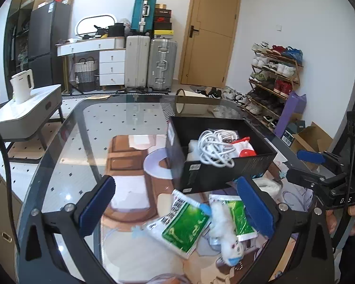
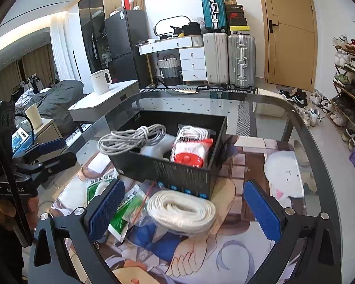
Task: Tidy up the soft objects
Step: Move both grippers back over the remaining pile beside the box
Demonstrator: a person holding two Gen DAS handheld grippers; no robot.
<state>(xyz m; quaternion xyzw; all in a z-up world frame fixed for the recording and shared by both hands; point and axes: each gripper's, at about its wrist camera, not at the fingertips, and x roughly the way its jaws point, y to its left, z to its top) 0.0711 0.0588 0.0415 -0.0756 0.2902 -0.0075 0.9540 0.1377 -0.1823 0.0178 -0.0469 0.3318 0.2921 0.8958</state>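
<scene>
Both grippers are seen spread to their widest, with nothing pressed between the blue pads. The left gripper [image 1: 177,206] is held over the glass surface [image 1: 87,142]. Between and just beyond its fingers, two green-and-white packets [image 1: 184,227] are seen lying flat, with a small white fluffy toy [image 1: 224,232] lying partly across them. Further ahead and slightly to the right, a black box [image 1: 224,172] is found, in which a coil of white cable [image 1: 213,149] and a white pack with a red cap [image 1: 245,148] are kept.

The right gripper [image 2: 184,210] is also held above the surface. A roll of white soft cord [image 2: 182,210] is seen lying between its fingers, untouched by either pad. The green-and-white packets are placed beside its left finger [image 2: 106,208], and the black box is set just beyond the roll.
</scene>
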